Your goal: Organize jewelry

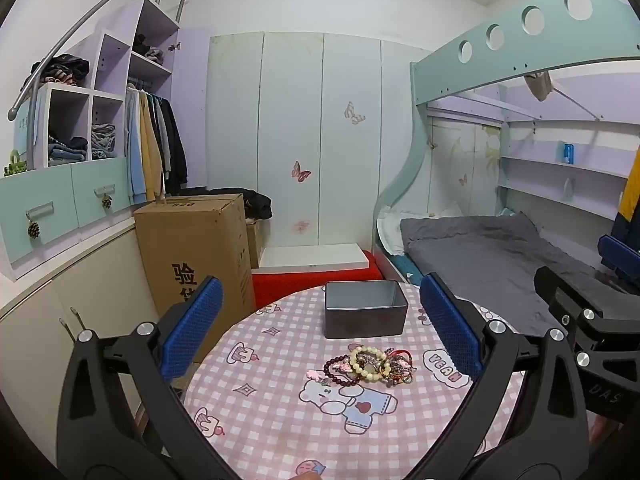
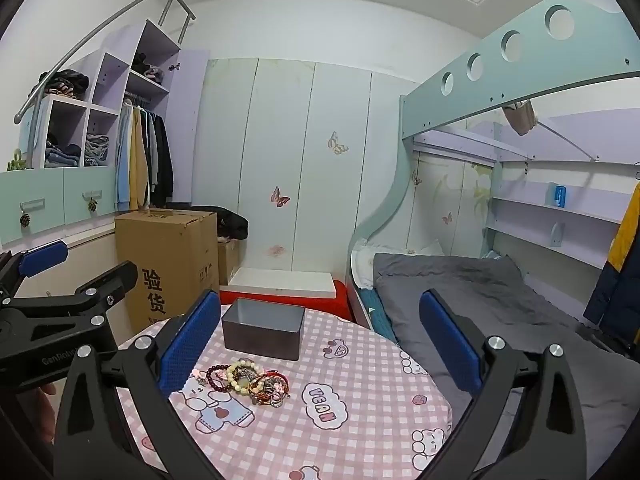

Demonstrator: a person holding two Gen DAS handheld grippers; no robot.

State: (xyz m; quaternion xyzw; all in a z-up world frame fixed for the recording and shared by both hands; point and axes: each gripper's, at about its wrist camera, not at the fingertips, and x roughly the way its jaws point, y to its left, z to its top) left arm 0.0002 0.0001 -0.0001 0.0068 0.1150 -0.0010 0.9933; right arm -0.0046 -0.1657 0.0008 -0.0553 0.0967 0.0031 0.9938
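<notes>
A pile of bracelets lies on the round table with the pink checked cloth: cream beads, dark red beads and tangled red and gold strands. Behind it stands an empty grey metal box, open at the top. My left gripper is open and empty, raised above the table, its blue pads either side of box and pile. In the right wrist view the pile and box sit left of centre. My right gripper is open and empty above the table.
A tall cardboard box stands left of the table, a red stool with a white board behind it. A bed with a grey blanket is on the right. The other gripper shows at the right edge.
</notes>
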